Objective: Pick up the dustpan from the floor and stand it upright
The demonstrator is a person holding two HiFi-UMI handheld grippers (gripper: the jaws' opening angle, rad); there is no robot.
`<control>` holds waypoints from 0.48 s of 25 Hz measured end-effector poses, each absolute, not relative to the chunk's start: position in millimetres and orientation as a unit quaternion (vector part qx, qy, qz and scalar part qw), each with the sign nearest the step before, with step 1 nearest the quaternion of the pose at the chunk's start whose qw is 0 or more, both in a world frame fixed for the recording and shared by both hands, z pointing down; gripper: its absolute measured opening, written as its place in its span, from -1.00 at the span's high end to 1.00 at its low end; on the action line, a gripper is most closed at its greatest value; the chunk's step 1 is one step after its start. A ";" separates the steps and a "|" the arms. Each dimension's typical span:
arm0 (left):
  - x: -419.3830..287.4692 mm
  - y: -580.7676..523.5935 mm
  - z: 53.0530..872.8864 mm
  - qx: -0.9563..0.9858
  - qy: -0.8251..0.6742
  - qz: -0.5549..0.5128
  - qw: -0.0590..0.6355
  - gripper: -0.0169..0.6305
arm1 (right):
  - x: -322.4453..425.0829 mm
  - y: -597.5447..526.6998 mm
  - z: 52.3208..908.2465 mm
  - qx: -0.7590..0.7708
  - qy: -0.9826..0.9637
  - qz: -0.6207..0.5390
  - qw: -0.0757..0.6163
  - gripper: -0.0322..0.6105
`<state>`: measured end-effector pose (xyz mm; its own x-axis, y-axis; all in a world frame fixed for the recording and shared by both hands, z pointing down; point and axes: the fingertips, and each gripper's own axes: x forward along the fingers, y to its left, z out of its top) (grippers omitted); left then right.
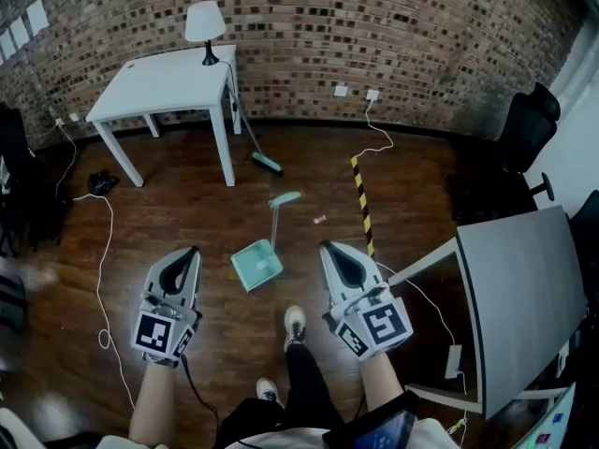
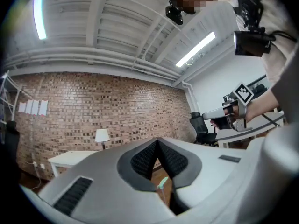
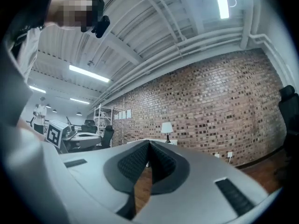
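The turquoise dustpan (image 1: 256,266) rests on the wooden floor between my two grippers, its thin handle ending in a turquoise grip (image 1: 285,198). In the left gripper view the handle grip (image 2: 161,183) shows low in the slit between the jaws, with the pole running straight down, so the dustpan looks upright. My left gripper (image 1: 192,251) (image 2: 157,141) hangs left of the pan and apart from it, shut and empty. My right gripper (image 1: 326,246) (image 3: 149,143) hangs to its right, also shut and empty. Both are held level, well above the floor.
A white table (image 1: 164,84) with a lamp (image 1: 204,21) stands by the brick wall, a broom (image 1: 265,162) leaning at its leg. Black-yellow tape (image 1: 361,199) and white cables (image 1: 101,260) lie on the floor. A grey table (image 1: 524,297) is at right, an office chair (image 1: 529,129) behind it. The person's shoes (image 1: 295,324) stand below the pan.
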<state>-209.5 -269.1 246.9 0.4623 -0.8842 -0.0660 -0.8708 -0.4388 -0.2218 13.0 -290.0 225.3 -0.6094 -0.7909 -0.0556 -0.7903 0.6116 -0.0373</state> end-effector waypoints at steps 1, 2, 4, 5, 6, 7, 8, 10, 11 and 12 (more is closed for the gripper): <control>-214.9 -253.5 237.4 -0.843 0.525 -0.034 0.113 0.91 | 14.2 -275.2 212.5 -0.443 0.896 -0.003 0.033 0.96; -219.1 -238.6 229.9 -0.840 0.530 -0.035 0.111 0.91 | 15.4 -260.8 200.9 -0.443 0.896 0.001 0.032 0.96; -223.7 -209.0 218.9 -0.839 0.535 -0.026 0.098 0.91 | 18.5 -233.5 182.6 -0.442 0.897 0.002 0.033 0.96; -223.8 -194.9 214.0 -0.841 0.533 -0.016 0.089 0.91 | 20.2 -220.9 176.5 -0.442 0.896 -0.002 0.036 0.96; -222.1 -182.1 209.7 -0.845 0.528 -0.007 0.082 0.91 | 21.9 -209.1 172.4 -0.444 0.895 -0.007 0.038 0.96; -219.0 -171.2 206.3 -0.848 0.524 -0.004 0.080 0.91 | 23.3 -198.2 169.6 -0.444 0.895 -0.011 0.040 0.96; -214.8 -162.0 204.0 -0.850 0.521 -0.006 0.081 0.91 | 24.7 -187.8 167.9 -0.443 0.895 -0.014 0.040 0.96; -207.3 -147.4 201.4 -0.848 0.522 -0.013 0.085 0.91 | 29.0 -170.1 167.9 -0.440 0.897 -0.017 0.037 0.96; -204.8 -142.1 200.6 -0.846 0.527 -0.013 0.084 0.91 | 32.5 -164.1 168.9 -0.439 0.898 -0.019 0.036 0.96; -203.2 -137.5 199.9 -0.842 0.532 -0.013 0.082 0.91 | 36.6 -159.8 169.6 -0.439 0.897 -0.023 0.037 0.96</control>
<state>-203.2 -137.5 199.9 0.4327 -0.8992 -0.0656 -0.8949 -0.4195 -0.1522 36.6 -159.8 169.6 -0.6120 -0.7895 -0.0463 -0.7862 0.6137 -0.0728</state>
